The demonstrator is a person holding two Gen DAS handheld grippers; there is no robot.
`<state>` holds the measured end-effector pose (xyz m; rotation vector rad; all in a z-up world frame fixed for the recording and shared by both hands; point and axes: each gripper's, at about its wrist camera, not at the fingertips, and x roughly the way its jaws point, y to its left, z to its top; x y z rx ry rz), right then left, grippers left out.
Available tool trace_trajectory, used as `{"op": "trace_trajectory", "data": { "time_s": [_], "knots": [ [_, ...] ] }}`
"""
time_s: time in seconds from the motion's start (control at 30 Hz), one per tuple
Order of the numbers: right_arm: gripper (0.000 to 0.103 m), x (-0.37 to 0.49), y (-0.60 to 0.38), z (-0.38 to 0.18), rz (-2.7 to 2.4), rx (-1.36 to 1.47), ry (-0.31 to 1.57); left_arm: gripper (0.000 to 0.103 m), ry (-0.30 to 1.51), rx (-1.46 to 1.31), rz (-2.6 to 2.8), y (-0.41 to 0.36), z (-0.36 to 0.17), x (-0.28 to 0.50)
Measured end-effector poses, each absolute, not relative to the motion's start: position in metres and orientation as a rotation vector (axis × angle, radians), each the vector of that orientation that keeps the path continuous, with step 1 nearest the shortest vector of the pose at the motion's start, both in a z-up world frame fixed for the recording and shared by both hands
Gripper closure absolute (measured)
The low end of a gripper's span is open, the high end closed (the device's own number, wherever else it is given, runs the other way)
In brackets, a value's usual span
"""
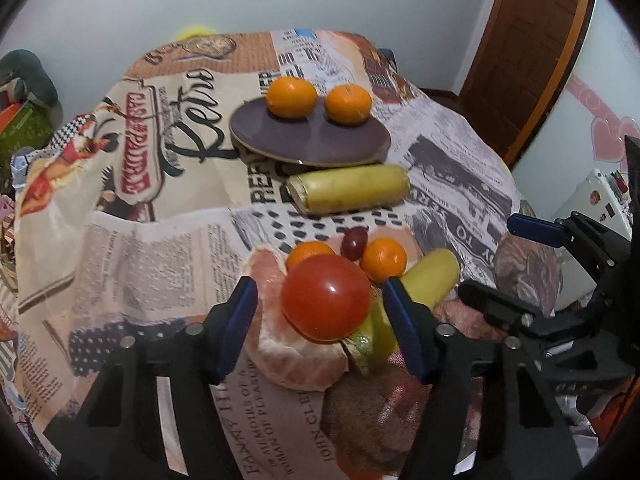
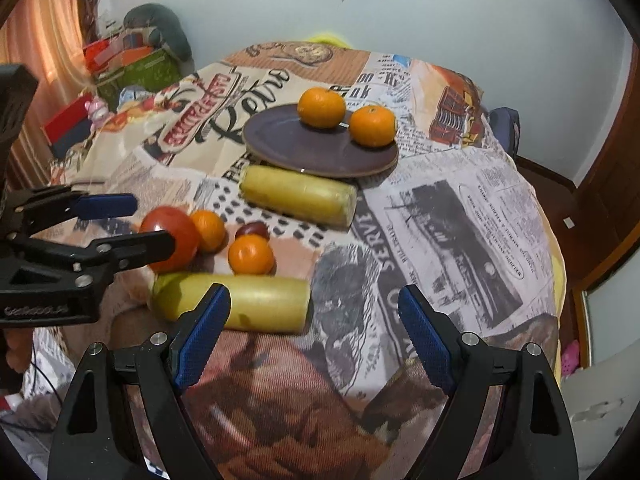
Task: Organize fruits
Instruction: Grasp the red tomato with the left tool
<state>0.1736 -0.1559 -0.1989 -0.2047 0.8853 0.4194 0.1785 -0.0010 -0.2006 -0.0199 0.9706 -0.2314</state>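
A dark purple plate [image 1: 304,144] [image 2: 304,148] holds two oranges [image 1: 291,97] [image 2: 321,107] at the far side of the table. A red tomato [image 1: 326,302] [image 2: 170,236] sits between the open fingers of my left gripper [image 1: 318,304], which also shows in the right wrist view [image 2: 152,220]. Around it lie a peeled pale citrus [image 1: 288,356], two small oranges [image 1: 383,260] [image 2: 251,255], a dark grape [image 1: 354,242] [image 2: 251,230] and a yellow fruit [image 1: 432,278] [image 2: 240,304]. Another yellow fruit [image 1: 348,188] [image 2: 298,194] lies before the plate. My right gripper [image 2: 314,312] is open and empty above the cloth.
A newspaper-print cloth [image 1: 160,240] [image 2: 460,220] covers the round table. Boxes and clutter [image 2: 132,64] stand beyond its left side. A wooden door [image 1: 524,48] is at the right. The right gripper [image 1: 520,256] shows at the right of the left wrist view.
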Motion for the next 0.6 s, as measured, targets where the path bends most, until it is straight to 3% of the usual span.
{"op": "trace_trajectory", "data": {
  "time_s": [0.1, 0.6],
  "knots": [
    [0.019, 0.169, -0.151, -0.201, 0.441, -0.208, 0.892, 0.052, 0.995, -0.031, -0.247, -0.002, -0.209, 0.181],
    [0.016, 0.165, -0.101, -0.215, 0.511, -0.259, 0.943, 0.054, 0.937, -0.103, -0.125, 0.062, -0.190, 0.158]
  ]
}}
